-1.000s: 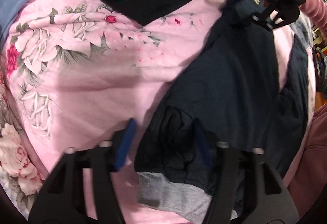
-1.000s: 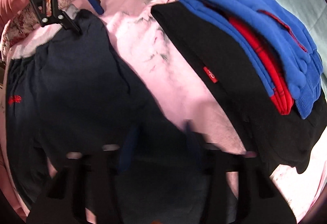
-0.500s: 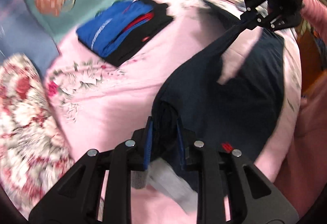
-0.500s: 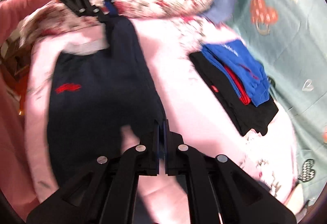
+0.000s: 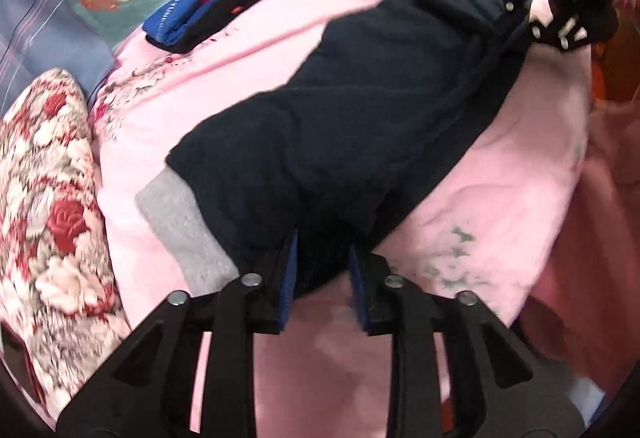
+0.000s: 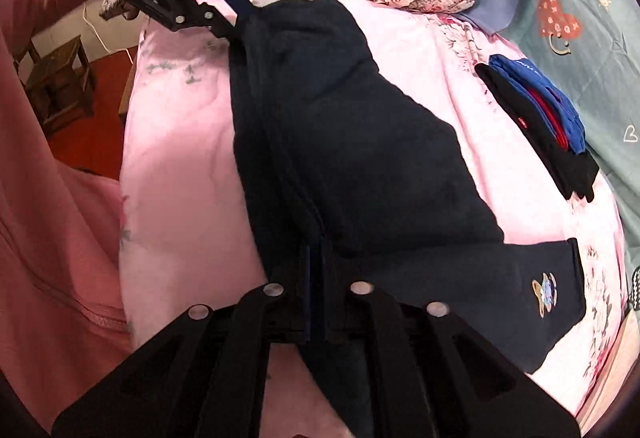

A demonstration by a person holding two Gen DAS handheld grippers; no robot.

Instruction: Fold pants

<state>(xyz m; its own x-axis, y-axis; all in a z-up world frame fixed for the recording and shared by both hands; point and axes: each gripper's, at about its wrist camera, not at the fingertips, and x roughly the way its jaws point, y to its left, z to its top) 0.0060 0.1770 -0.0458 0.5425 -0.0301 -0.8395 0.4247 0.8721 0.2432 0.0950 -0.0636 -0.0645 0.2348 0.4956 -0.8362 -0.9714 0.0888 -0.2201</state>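
Lowered since before, soft navy pants point(image 5: 360, 110) lie lengthwise on pink quilt point(image 5: 500, 198).

The left gripper point(image 5: 323, 270) pinches a bunched fold of the navy pants point(image 5: 360, 110) between its blue pads point(image 5: 289, 278). The pants stretch across the pink bedspread point(image 5: 500, 206) to the right gripper point(image 5: 520, 18) at the upper right, which seems closed on the far end, though blur hides the contact. A grey waistband point(image 5: 180, 222) shows beside the floral pillow point(image 5: 48, 206). Folded clothes point(image 5: 208, 6) lie well apart.
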